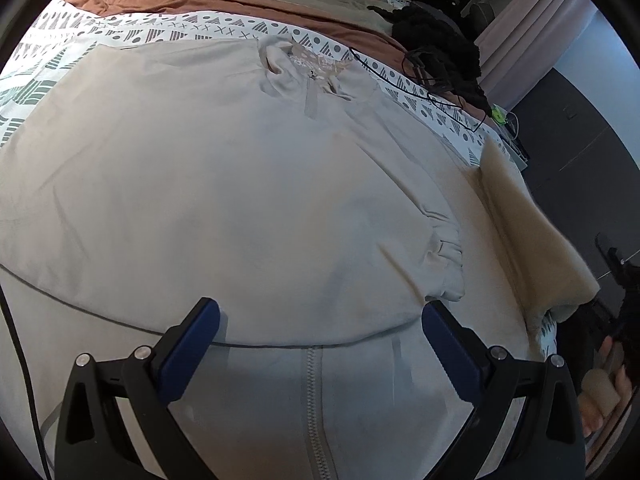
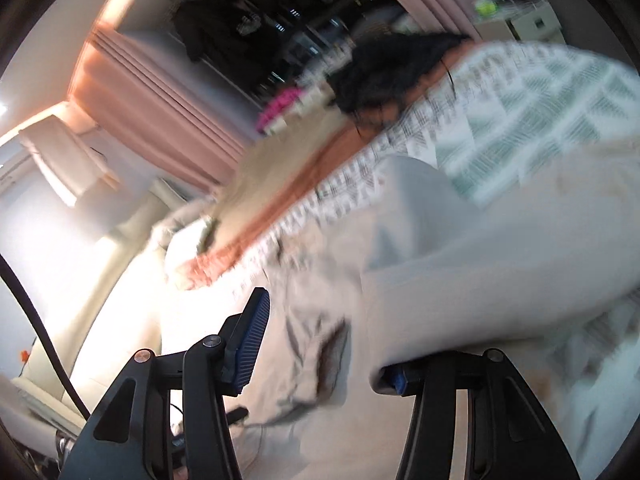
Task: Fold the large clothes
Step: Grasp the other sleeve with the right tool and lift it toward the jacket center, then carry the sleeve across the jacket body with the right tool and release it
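Observation:
A large pale grey zip-up garment [image 1: 224, 184] lies spread on the bed, collar [image 1: 308, 66] at the far side, a folded layer over the front zipper [image 1: 314, 396]. My left gripper [image 1: 320, 320] is open just above its near part, holding nothing. In the blurred right wrist view the same garment [image 2: 460, 260] fills the right side. My right gripper [image 2: 328, 340] is open; cloth drapes over its right finger [image 2: 396, 380], while its left finger [image 2: 250, 340] is bare.
A patterned white-and-green bedspread [image 1: 60, 52] and a rust-brown blanket [image 1: 168, 0] lie beyond the garment. A black garment with cables [image 1: 436, 48] sits at the far right. A cream blanket [image 1: 532, 220] hangs over the bed's right edge. Pink curtains [image 2: 160, 92] stand behind.

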A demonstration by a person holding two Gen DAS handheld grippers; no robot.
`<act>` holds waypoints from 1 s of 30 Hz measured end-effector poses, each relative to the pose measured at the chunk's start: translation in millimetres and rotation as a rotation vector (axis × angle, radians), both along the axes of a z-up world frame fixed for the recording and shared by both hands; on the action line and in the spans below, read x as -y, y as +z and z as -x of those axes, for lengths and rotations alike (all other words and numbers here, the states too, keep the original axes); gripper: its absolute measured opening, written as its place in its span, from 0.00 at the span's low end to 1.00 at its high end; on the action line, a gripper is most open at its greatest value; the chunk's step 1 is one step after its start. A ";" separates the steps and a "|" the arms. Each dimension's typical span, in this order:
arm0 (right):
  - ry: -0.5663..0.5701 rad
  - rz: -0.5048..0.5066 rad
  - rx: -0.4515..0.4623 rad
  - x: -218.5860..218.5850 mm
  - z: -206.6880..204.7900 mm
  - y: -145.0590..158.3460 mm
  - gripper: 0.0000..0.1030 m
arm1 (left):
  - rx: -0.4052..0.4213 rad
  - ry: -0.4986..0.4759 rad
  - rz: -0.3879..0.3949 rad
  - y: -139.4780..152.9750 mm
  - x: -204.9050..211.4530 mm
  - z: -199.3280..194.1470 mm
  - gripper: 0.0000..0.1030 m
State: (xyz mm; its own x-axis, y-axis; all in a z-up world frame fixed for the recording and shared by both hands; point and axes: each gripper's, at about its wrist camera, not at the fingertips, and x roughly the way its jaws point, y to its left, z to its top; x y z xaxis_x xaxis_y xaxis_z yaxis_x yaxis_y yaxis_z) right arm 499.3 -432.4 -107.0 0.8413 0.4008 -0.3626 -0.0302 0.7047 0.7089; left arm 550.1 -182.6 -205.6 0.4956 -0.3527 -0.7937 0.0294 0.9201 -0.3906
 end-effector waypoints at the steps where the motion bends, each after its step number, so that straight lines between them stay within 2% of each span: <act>1: 0.005 -0.023 -0.042 -8.0 -2.7 -10.9 0.48 | 0.001 0.001 0.002 0.2 -0.5 0.5 1.00; 3: 0.012 -0.082 -0.119 -18.2 -3.4 -40.2 0.52 | 0.003 0.004 0.007 1.0 -2.7 1.7 1.00; 4: 0.009 -0.097 -0.182 -21.8 -3.6 -56.9 0.57 | 0.003 0.008 0.011 1.1 -4.0 1.5 1.00; 5: 0.002 -0.097 -0.241 -22.8 -4.5 -66.9 0.67 | 0.001 0.011 0.016 1.2 -4.8 0.9 1.00; 6: -0.007 -0.101 -0.278 -20.9 -4.2 -71.7 0.68 | 0.000 0.013 0.020 1.3 -5.5 0.8 1.00; 10: -0.067 -0.177 -0.217 8.9 16.3 -58.8 0.69 | 0.005 0.008 0.027 2.7 -4.2 1.4 1.00; 15: -0.175 -0.155 -0.157 39.5 58.5 -42.0 0.70 | 0.017 -0.003 0.029 5.8 -1.6 4.9 1.00; 23: -0.371 -0.207 -0.259 86.7 83.1 -66.8 0.70 | 0.012 0.002 0.027 3.5 1.5 4.0 1.00; 30: -0.432 -0.245 -0.224 92.6 80.5 -70.6 0.70 | 0.020 0.007 0.017 3.6 0.3 5.6 1.00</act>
State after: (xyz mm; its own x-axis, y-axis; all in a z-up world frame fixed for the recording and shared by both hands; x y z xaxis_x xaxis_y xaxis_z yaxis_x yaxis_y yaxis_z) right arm 418.8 -525.0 -177.5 0.8611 0.1314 -0.4912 0.3958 0.4330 0.8098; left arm 544.5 -182.9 -201.9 0.5137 -0.3625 -0.7776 0.0305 0.9135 -0.4058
